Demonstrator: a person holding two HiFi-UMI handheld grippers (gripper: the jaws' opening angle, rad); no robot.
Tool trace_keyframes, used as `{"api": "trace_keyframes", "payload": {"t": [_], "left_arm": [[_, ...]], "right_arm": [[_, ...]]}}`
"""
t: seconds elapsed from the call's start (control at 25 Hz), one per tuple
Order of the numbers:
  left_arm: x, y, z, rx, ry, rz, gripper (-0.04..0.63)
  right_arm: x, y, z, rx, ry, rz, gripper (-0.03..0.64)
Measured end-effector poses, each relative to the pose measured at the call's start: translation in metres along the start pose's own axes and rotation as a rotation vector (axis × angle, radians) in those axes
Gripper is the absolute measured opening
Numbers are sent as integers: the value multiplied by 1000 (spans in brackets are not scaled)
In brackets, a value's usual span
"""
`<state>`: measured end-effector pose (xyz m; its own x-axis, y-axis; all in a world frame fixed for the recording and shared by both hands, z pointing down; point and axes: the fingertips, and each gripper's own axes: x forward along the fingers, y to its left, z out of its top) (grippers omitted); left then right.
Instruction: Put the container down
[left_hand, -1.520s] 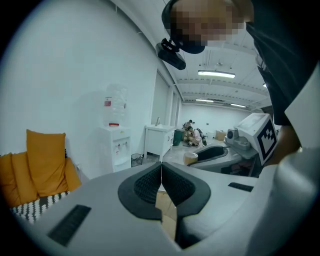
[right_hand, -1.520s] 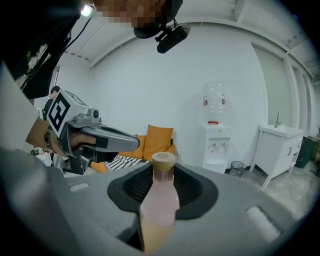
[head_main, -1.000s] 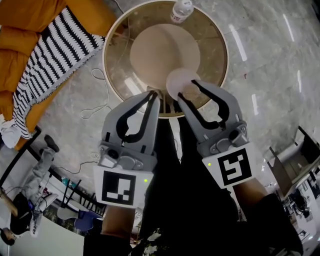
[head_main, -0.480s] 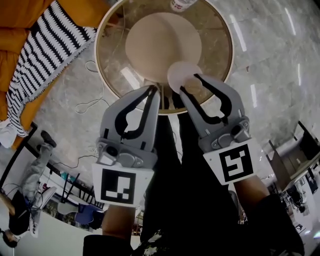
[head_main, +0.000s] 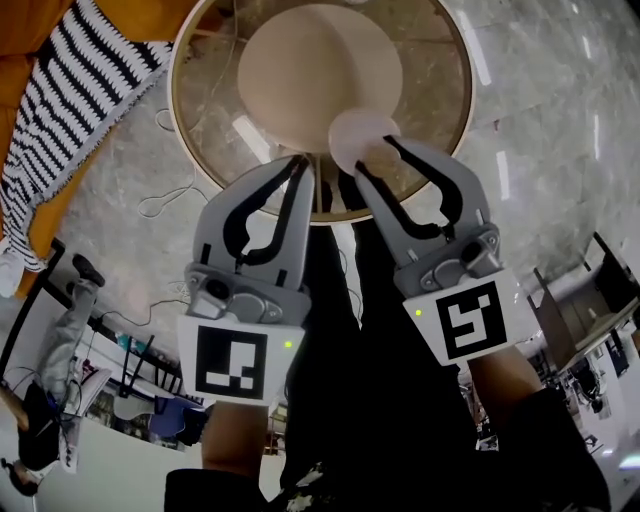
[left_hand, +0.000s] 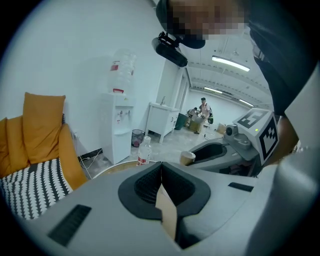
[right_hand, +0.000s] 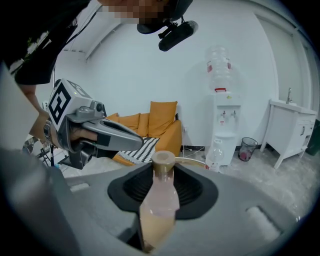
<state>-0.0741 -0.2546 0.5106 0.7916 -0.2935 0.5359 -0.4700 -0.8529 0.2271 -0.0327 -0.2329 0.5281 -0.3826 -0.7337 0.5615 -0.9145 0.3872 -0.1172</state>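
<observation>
The container (head_main: 362, 140) is a pale pink bottle with a tan cap (right_hand: 162, 160). My right gripper (head_main: 375, 160) is shut on its body (right_hand: 159, 202) and holds it upright over the near rim of the round glass table (head_main: 190, 130). The left gripper (head_main: 304, 165) hangs beside it on the left, shut with nothing between its jaws, which meet in the left gripper view (left_hand: 161, 175). That view also shows the right gripper (left_hand: 235, 145) and the container's cap (left_hand: 187, 157). The right gripper view shows the left gripper (right_hand: 95, 132).
The table has a beige round centre (head_main: 320, 70). A clear water bottle (right_hand: 214, 152) stands on its far side. An orange sofa (right_hand: 155, 120) with a striped blanket (head_main: 60, 110) lies to the left. A water dispenser (right_hand: 222, 115) stands by the wall, and cables (head_main: 165, 200) trail on the floor.
The table has slid nearer in the head view and the water bottle has left its top edge. Both grippers sit farther over the table's near rim; the container stays held.
</observation>
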Motion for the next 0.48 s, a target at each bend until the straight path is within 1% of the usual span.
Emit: {"api": "trace_keyframes", "payload": {"t": [0.16,0.28,0.48], "left_arm": [[11,3,-16,-10,11,-7,14],[19,7,-26,-2,27,-2,14],[38,11,-38,-18,33,0,14]], "right_arm": [[12,-6,-16,6,20,-14,123],[21,-11,-25,10,31,-22,123],[36,-21,-41,5,48,-24,123]]}}
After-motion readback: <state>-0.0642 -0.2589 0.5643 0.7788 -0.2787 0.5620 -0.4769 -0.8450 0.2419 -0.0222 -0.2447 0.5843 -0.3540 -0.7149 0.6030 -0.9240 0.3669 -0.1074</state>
